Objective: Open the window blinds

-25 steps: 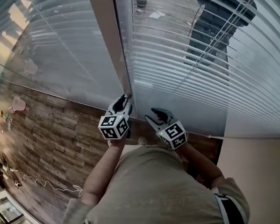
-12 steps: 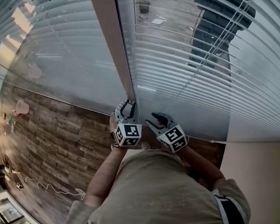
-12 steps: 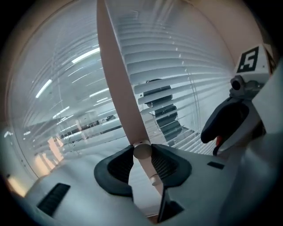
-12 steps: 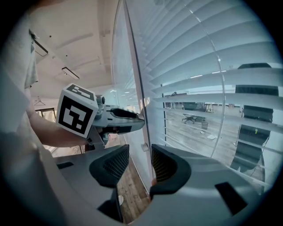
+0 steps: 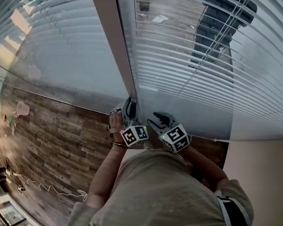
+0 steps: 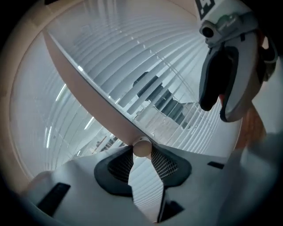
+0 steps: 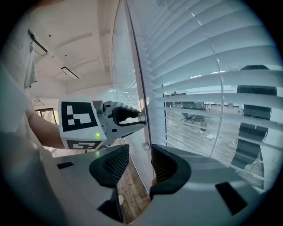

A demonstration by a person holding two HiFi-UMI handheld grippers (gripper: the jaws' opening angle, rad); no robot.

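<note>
White slatted blinds [image 5: 191, 60] hang over the glass on the right of a beige mullion [image 5: 111, 36]. My left gripper [image 5: 130, 103] reaches to the blinds' edge beside the mullion. In the left gripper view [image 6: 142, 152] its pads are shut on the small round beige end of the blind wand [image 6: 142, 148]. The right gripper view shows the left gripper [image 7: 140, 115] with its tips on the thin rod. My right gripper [image 5: 156, 118] hovers just right of it at the blinds' lower part. Its pads [image 7: 164, 164] stand apart with nothing between them.
A second set of blinds [image 5: 58, 53] covers the pane left of the mullion. Wood-plank floor [image 5: 53, 138] lies below left, and a plain wall [image 5: 263, 174] at lower right. A dark office chair [image 5: 217, 26] shows through the slats.
My left gripper has rolled about its own line while staying on the wand: its marker cube swung from the left side round toward the right gripper. The right gripper has stayed put.
</note>
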